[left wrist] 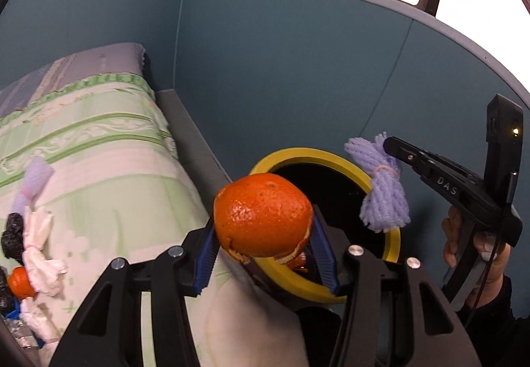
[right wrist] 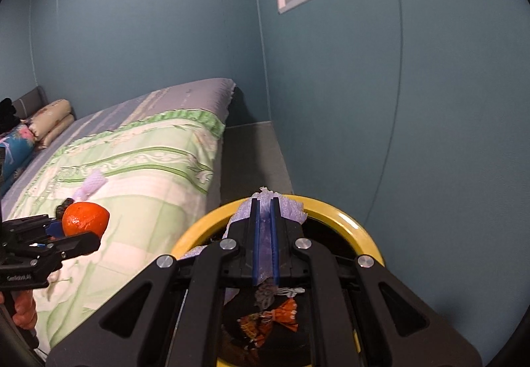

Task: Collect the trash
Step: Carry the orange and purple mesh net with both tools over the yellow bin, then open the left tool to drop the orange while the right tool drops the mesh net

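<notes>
Black shadow fills most of the yellow-rimmed bin [left wrist: 298, 155], so you can make out only an orange wrapper [right wrist: 285, 314] lying inside; the rest of its contents is unclear. Your left gripper [left wrist: 263, 254] pinches the orange peel [left wrist: 261, 214] between its blue pads, at the bin's near rim, beside the bed [left wrist: 99, 141]. Your right gripper [right wrist: 265, 234], angled downward over the bin mouth, is pressed together on a purple foam net [left wrist: 381, 184]. More scraps [left wrist: 36, 234] lie on the quilt, far left, partly cut off.

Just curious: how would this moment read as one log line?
left gripper: holds orange peel | right gripper: holds purple foam net | both at yellow-rimmed bin
</notes>
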